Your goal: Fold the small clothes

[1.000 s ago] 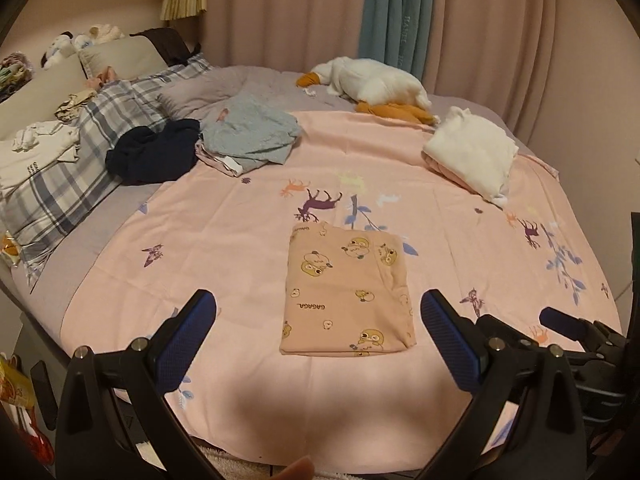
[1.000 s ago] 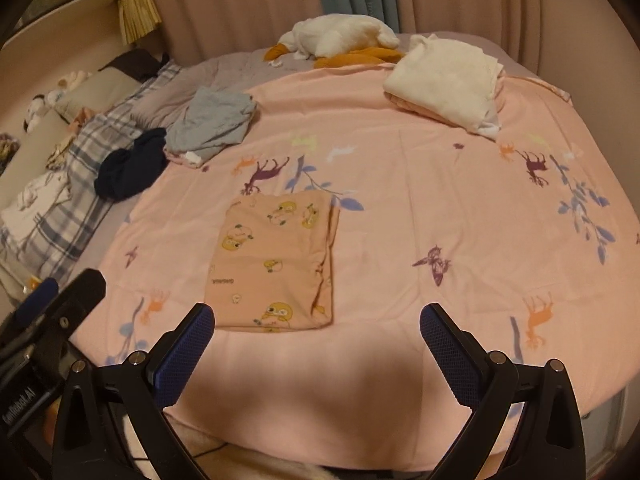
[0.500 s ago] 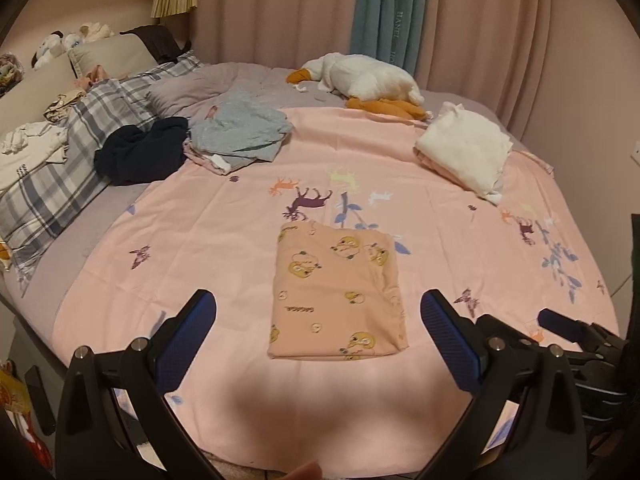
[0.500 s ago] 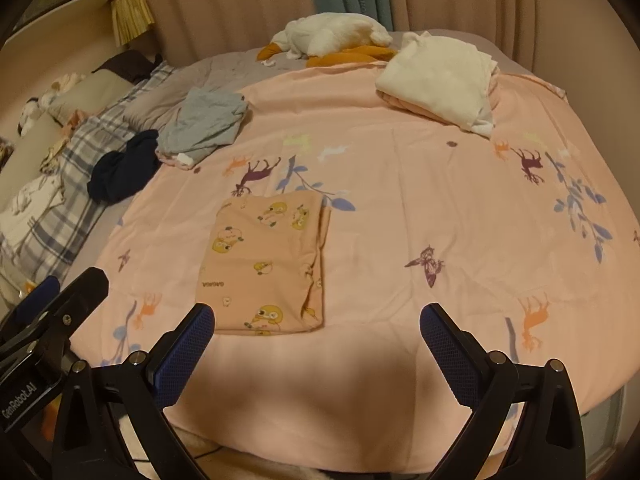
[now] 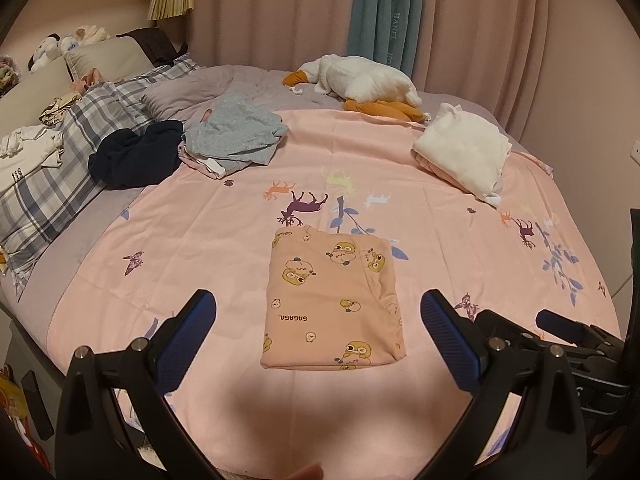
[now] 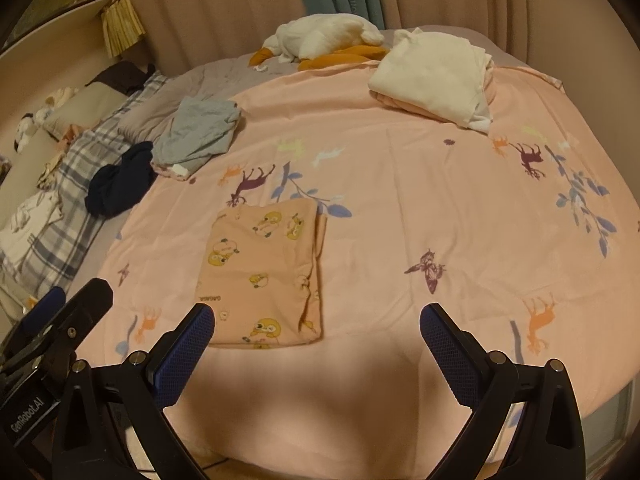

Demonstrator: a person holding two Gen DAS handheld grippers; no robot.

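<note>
Both grippers — left gripper, right gripper — spread wide, holding nothing, nearer garment than a second ago. Peach printed garment lies folded flat on pink bedsheet. Likely final fold or move to white pile.

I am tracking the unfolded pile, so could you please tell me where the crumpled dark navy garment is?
In both wrist views the crumpled dark navy garment lies at the bed's far left, touching the rumpled grey garment and beside the plaid pillow.
</note>
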